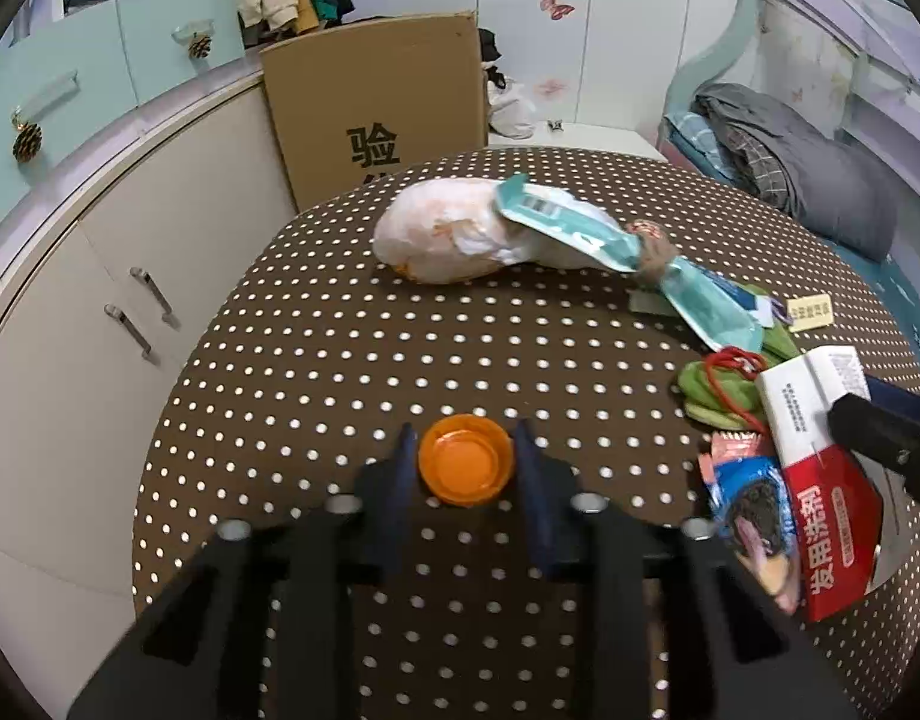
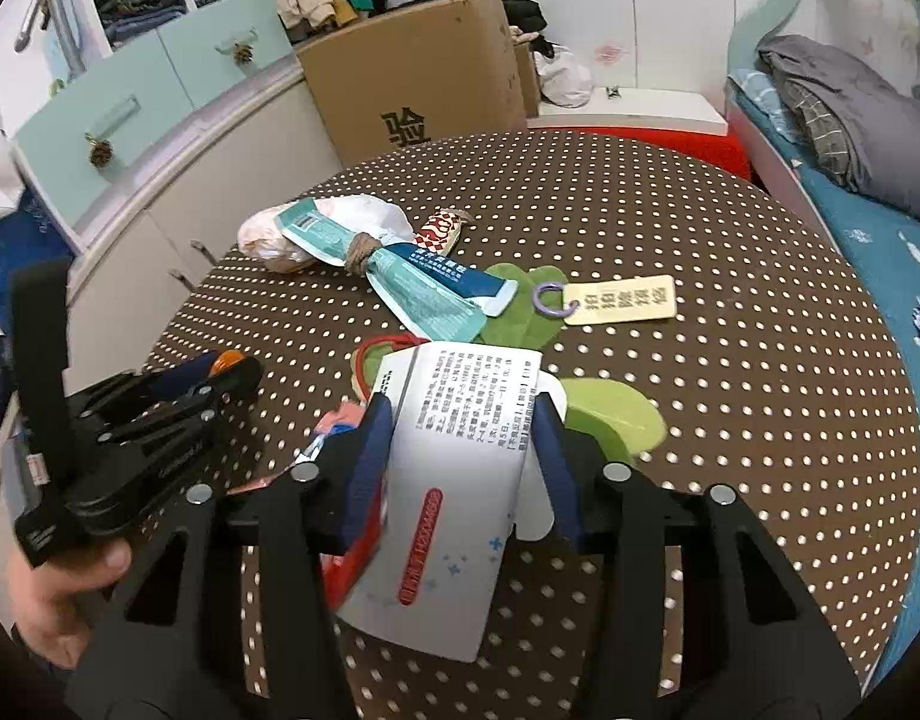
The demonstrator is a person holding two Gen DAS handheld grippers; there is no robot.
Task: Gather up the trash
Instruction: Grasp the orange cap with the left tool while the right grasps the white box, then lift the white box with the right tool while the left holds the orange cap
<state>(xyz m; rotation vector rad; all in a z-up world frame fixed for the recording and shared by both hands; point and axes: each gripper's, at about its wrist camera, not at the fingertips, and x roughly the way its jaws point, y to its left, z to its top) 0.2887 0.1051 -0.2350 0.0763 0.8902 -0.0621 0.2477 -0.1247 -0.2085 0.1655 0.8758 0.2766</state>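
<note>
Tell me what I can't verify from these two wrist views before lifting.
- Left wrist view: whether the left gripper pads actually press the orange lid; narrow gaps seem to show.
- Right wrist view: the lid is nearly hidden behind the left gripper.
- Right wrist view: the right gripper straddles the white-and-red box; the box's red side is mostly hidden.
- Both views: snack wrapper partly covered by the box.

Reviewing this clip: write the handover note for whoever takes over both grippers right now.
Left gripper: jaws around the round orange plastic lid on the dotted tablecloth; contact unclear.
Right gripper: jaws shut on the white-and-red cardboard box.
Done: nothing visibly collected.
Left: white crumpled bag, teal toothpaste tube, blue snack wrapper.
</note>
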